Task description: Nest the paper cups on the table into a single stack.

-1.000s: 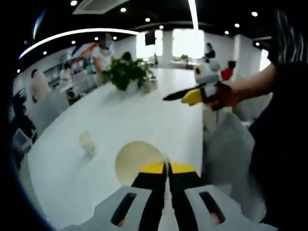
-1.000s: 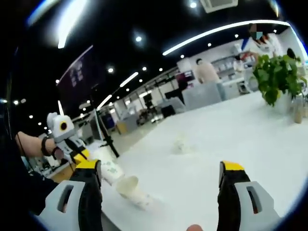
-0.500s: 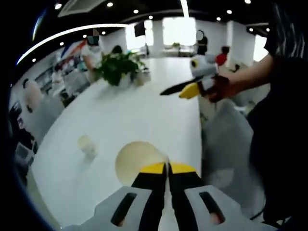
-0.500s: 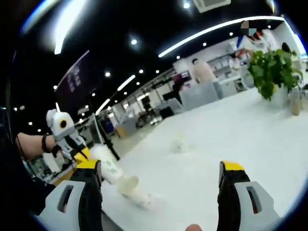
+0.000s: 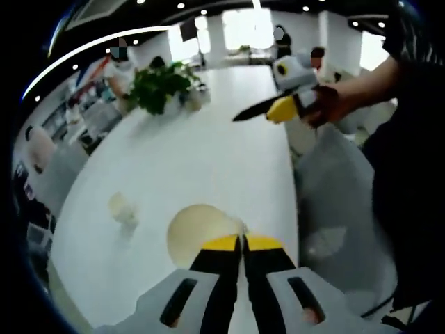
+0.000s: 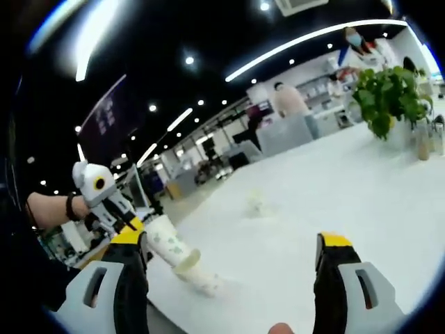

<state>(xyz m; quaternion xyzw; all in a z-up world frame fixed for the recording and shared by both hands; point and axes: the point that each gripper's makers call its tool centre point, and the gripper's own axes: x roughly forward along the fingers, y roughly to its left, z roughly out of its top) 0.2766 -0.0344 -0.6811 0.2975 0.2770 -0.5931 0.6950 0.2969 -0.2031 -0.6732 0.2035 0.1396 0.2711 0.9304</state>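
We saw the left gripper (image 5: pixel 243 242) clenched on a cream paper cup (image 5: pixel 198 229) at the bottom middle. The right gripper (image 6: pixel 233 243) stayed released, low in the frame. A small cup (image 5: pixel 122 210) sat left on the white table (image 5: pixel 208 153).

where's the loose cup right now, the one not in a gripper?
The loose cup lies on the white table, left of the cup held by the left gripper, nearer than the potted plant.

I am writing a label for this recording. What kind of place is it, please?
Probably a large open-plan office or showroom, not a home. A long white table carries a potted plant, rows of ceiling lights run far back, and people stand near desks in the background.
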